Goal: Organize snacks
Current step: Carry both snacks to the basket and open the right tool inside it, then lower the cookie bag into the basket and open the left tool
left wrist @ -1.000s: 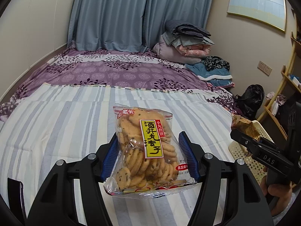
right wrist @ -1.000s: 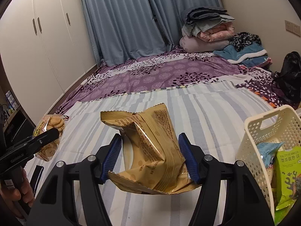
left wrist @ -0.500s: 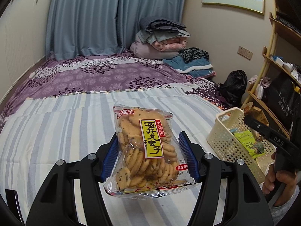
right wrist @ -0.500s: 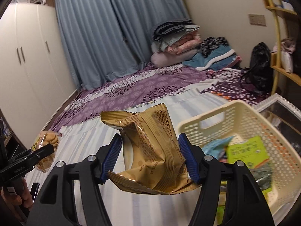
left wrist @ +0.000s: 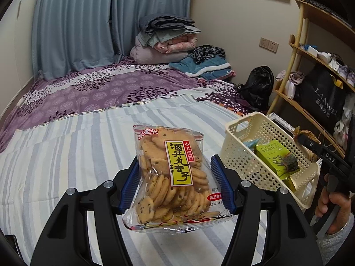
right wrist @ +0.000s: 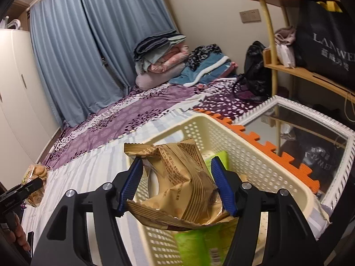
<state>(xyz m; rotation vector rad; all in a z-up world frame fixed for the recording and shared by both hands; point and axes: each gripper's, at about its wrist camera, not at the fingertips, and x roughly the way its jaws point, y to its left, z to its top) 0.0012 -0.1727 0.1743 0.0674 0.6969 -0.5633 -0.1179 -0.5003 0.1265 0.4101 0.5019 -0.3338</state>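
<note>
My right claw [right wrist: 176, 185], clamped on the tan snack pack [right wrist: 177, 190], hung directly over the basket [right wrist: 261, 155]; my left claw [left wrist: 176, 185], gripping the cookie bag [left wrist: 175, 177], sat left of it above the bed [left wrist: 66, 150].

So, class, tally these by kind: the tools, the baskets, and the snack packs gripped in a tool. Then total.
Tools: 2 (left tool, right tool)
Baskets: 1 (cream basket)
Gripped snack packs: 2 (cookie bag, gold pack)
Total: 5
</note>
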